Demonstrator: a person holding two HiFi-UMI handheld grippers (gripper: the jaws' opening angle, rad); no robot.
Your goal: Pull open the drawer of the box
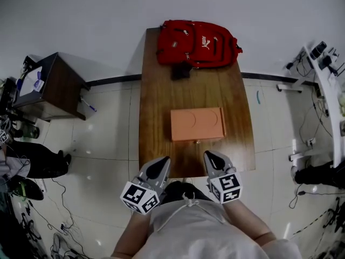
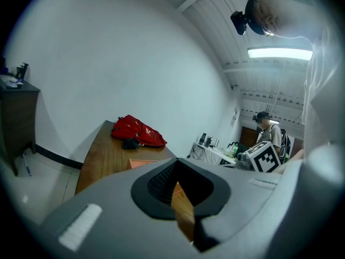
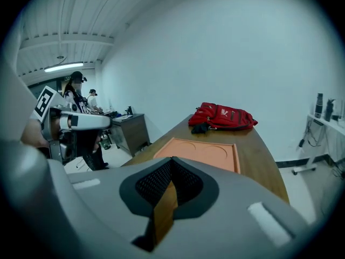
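Note:
A flat orange box [image 1: 197, 124] with two round recesses in its lid lies in the middle of the wooden table [image 1: 161, 90]. A small knob [image 1: 197, 141] shows on its near side, and the drawer looks closed. My left gripper [image 1: 162, 161] hovers over the table's near edge, left of the box and short of it, jaws shut on nothing. My right gripper [image 1: 209, 156] is level with it on the right, also shut and empty. The box [image 2: 141, 164] peeks above the jaws in the left gripper view. It lies ahead [image 3: 199, 151] in the right gripper view.
A red backpack [image 1: 197, 43] and a small black pouch [image 1: 181, 72] lie at the table's far end against the wall. A dark side cabinet [image 1: 51, 85] stands on the floor to the left. Cables and equipment [image 1: 318, 58] line the right side.

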